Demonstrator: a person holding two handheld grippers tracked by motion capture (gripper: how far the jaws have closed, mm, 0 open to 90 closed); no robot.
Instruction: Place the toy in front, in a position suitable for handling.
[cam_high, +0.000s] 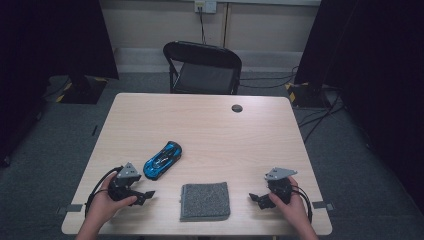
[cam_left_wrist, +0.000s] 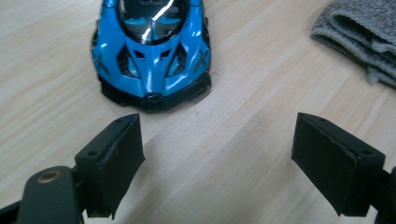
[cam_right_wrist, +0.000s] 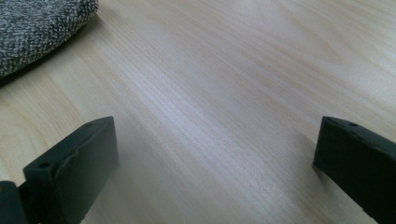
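Both our grippers, left gripper (cam_high: 145, 195) and right gripper (cam_high: 255, 198), rest wide open and empty beside the glossy blue toy car (cam_high: 163, 159) and nubbly folded grey cloth (cam_high: 205, 201).

left gripper (cam_high: 145, 196): jaws wide, empty | right gripper (cam_high: 254, 198): jaws wide, empty

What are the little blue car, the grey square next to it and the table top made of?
The blue car looks like glossy painted metal or hard plastic: light glints off its body. The grey cloth seems a folded knitted or terry fabric, speckled and soft at its rounded edges. The table shows pale wood grain with a smooth matt surface, perhaps laminate rather than solid wood.
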